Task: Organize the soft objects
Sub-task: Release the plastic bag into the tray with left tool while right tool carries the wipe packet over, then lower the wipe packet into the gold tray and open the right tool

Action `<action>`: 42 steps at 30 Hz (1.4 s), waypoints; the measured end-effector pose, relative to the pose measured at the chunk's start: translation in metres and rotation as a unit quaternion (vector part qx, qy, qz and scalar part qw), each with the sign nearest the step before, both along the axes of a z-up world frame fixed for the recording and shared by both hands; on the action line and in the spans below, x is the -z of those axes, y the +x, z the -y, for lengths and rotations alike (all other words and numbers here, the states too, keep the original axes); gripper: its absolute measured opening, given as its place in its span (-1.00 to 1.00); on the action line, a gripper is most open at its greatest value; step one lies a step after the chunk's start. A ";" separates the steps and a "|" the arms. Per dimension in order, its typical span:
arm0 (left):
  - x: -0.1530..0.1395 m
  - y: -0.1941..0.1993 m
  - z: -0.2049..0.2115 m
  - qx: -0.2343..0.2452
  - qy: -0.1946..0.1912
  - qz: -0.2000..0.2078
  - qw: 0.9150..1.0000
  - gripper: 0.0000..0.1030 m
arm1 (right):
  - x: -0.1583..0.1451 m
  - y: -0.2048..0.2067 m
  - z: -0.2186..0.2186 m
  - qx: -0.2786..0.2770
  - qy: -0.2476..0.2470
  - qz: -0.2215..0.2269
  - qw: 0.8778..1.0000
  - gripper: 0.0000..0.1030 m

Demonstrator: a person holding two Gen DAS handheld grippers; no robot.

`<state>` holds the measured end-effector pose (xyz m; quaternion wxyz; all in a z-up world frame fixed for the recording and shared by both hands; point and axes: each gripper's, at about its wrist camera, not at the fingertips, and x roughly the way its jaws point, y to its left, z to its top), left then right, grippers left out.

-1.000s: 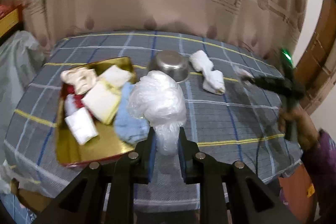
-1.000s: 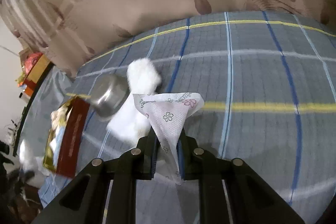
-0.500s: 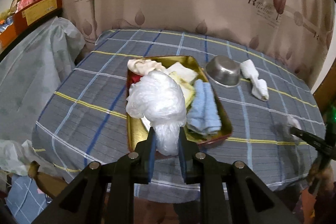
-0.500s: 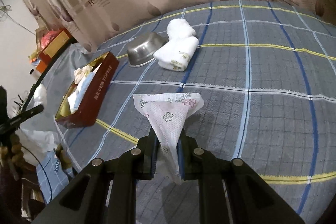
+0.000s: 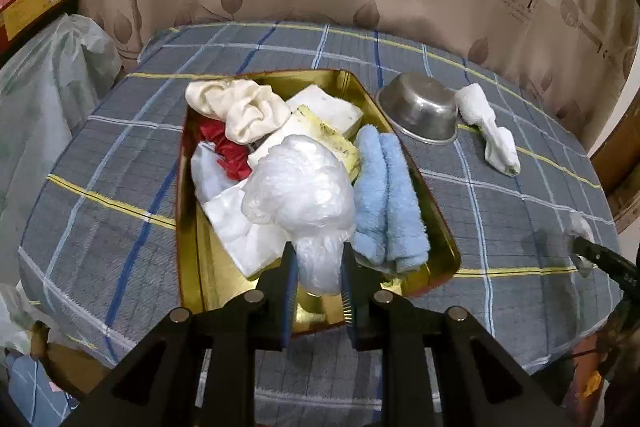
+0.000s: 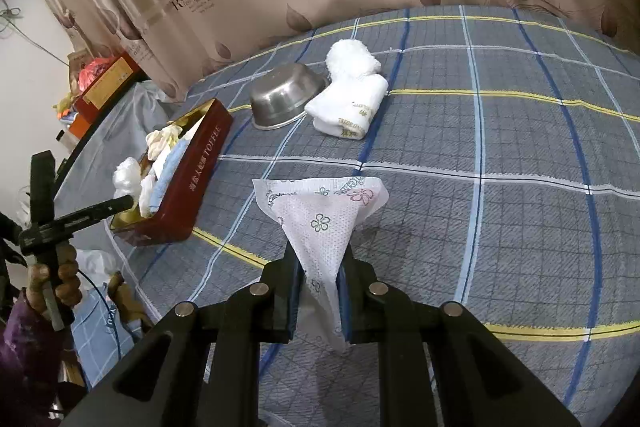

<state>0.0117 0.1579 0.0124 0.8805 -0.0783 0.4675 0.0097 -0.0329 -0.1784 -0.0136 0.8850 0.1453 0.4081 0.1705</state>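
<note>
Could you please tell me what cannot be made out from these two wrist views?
- Left view: the tin's near floor, hidden by the plastic bag in the left gripper.
- Left view: the right gripper, cut off by the edge.
- Right view: the napkin's lower end, hidden inside the right gripper.

Dim, warm indoor light falls from above; soft shadows pool just ahead of each claw. Fisheye bending curves the edges into black corners; focus is mostly sharp.
</note>
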 end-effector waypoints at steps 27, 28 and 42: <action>-0.024 -0.117 -0.016 -0.221 0.121 0.076 0.965 0.05 | -0.060 0.043 -0.188 -0.201 0.040 0.020 0.979 -0.72; -0.025 -0.120 -0.017 -0.230 0.132 0.080 0.961 0.05 | -0.057 0.049 -0.206 -0.213 0.038 0.012 0.976 -0.72; -0.042 -0.131 -0.024 -0.235 0.157 0.129 0.951 0.06 | -0.018 0.091 -0.323 -0.234 -0.057 -0.022 0.970 -0.71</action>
